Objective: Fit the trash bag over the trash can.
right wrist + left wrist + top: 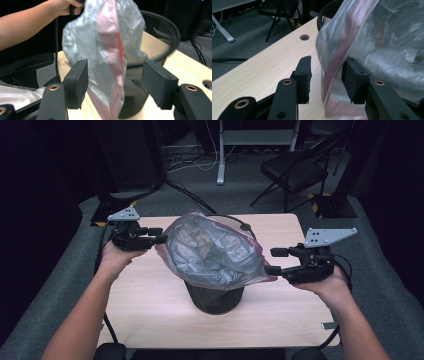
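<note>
- Clear plastic bag (212,251) w/ pink strip, crumpled, sits over the mouth of black mesh bin (214,297); bin stands upright near mid of the wooden bench (150,290).
- Left gripper (162,236) at bag's left edge, held level. In left gripper view its jaws stand spread; bag edge (337,75) hangs in the gap between them, lying against or v. close to the right-hand pad, clear gap to the other pad. Not pinched.
- Right gripper (274,261) at bag's right edge, lower corner of the film just by its tips. In right gripper view jaws spread wide, bag (105,55) hangs loose between, neither pad pressing on it.
- Bag looks blurred in both gripper views.
- Bin rim (162,30) shows behind the bag in right gripper view; bench has a round hole (304,37) near its far edge.
- Folding chair (295,170) on the floor beyond the bench, well apart.
</note>
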The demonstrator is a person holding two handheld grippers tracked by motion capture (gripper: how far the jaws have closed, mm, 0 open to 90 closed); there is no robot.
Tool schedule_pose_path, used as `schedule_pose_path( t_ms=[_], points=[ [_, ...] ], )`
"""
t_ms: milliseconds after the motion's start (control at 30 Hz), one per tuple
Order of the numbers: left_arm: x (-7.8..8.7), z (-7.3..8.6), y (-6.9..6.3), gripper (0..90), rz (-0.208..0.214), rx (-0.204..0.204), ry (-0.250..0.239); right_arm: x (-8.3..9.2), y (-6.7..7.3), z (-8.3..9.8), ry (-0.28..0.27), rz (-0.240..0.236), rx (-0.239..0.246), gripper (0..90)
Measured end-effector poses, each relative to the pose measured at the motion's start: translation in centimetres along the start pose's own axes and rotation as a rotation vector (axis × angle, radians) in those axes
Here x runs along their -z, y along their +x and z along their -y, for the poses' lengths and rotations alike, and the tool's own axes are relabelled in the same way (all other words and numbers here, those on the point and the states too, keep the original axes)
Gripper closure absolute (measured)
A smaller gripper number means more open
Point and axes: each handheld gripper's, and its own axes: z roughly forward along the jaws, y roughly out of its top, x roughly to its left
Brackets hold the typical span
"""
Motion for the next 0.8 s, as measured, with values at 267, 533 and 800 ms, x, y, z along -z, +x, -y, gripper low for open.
schedule_pose_path(
  t_ms=[267,533,800],
  points=[
    [-0.1,-1.4,-0.3,61.3,-0.001,-0.025,-0.005,-1.2,0.8,-3.6,-0.002,-0.026,0.065,36.8],
    [-0.6,-2.4,-0.4,75.8,0.011,-0.049,0.003,-2.3,0.5,-5.8,0.003,-0.069,0.083,61.5],
    [-2.3,-2.7,0.8,89.9,-0.017,-0.031,0.032,-3.2,-1.8,-5.6,0.041,0.035,0.087,88.5]
  ],
)
